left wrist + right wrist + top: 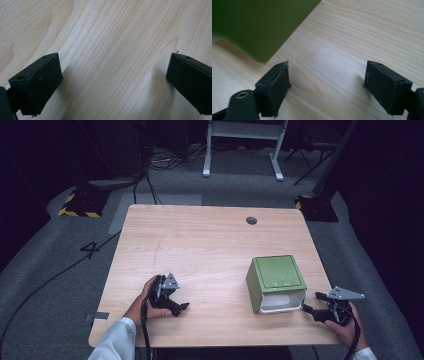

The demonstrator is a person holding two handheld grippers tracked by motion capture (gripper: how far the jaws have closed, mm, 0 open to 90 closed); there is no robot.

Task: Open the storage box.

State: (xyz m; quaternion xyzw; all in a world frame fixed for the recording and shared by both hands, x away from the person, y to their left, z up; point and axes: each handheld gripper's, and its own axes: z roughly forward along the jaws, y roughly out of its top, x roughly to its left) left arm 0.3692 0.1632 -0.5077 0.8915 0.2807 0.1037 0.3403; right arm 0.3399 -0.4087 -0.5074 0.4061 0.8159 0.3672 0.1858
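A green box with a white lower front stands on the right half of the wooden table. Just right of the box's near corner, my right gripper rests low over the table, open and holding nothing. In the right gripper view the box's green side fills the upper left, close to the left jaw, and the right gripper has bare wood between its jaws. My left gripper sits at the near left of the table, open and empty. Wood grain lies between the spread jaws of the left gripper.
A round cable hole sits near the table's far edge. Beyond the table are a white desk frame, floor cables and yellow-black striped bases. The number 4 is marked on the grey floor at left.
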